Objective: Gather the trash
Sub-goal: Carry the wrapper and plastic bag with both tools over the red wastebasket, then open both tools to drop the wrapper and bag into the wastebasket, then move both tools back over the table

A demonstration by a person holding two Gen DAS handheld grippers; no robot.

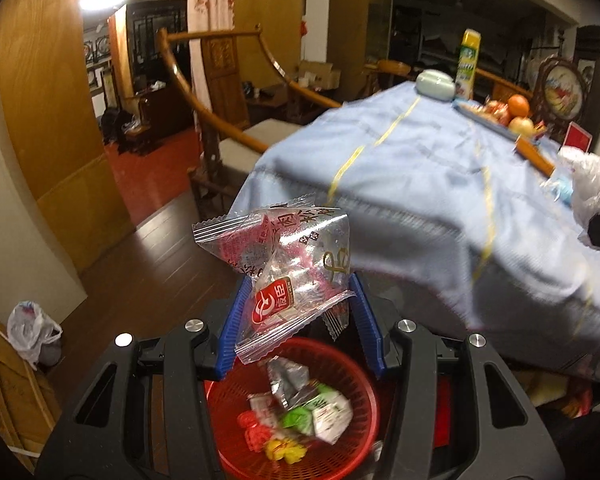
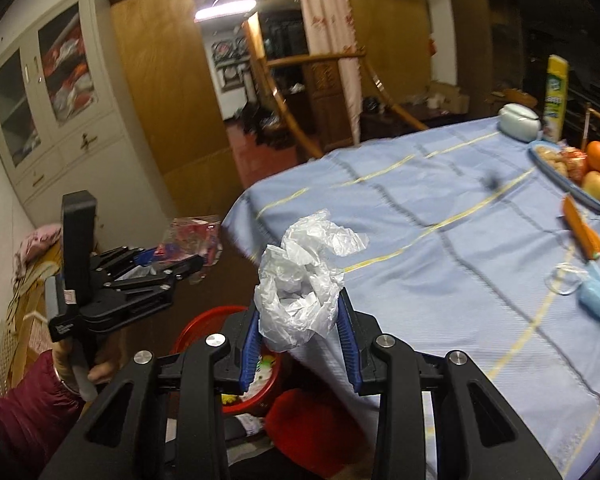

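My left gripper [image 1: 298,284] is shut on a clear snack wrapper [image 1: 284,264] with red print and holds it above a red mesh basket [image 1: 352,364] that has several wrappers in it. My right gripper [image 2: 300,304] is shut on a crumpled white plastic bag [image 2: 300,280] over the table's near corner. The red basket [image 2: 192,328] also shows in the right wrist view, below and left of the right gripper. The left gripper [image 2: 172,264] with its wrapper shows there too, at the left.
A table under a blue cloth [image 2: 440,220] holds a fruit plate [image 2: 572,168], an orange packet [image 2: 582,228], a blue face mask [image 2: 596,296], a pale lidded jar [image 2: 518,122] and a yellow can [image 2: 556,96]. A wooden chair [image 1: 220,120] stands beyond the table.
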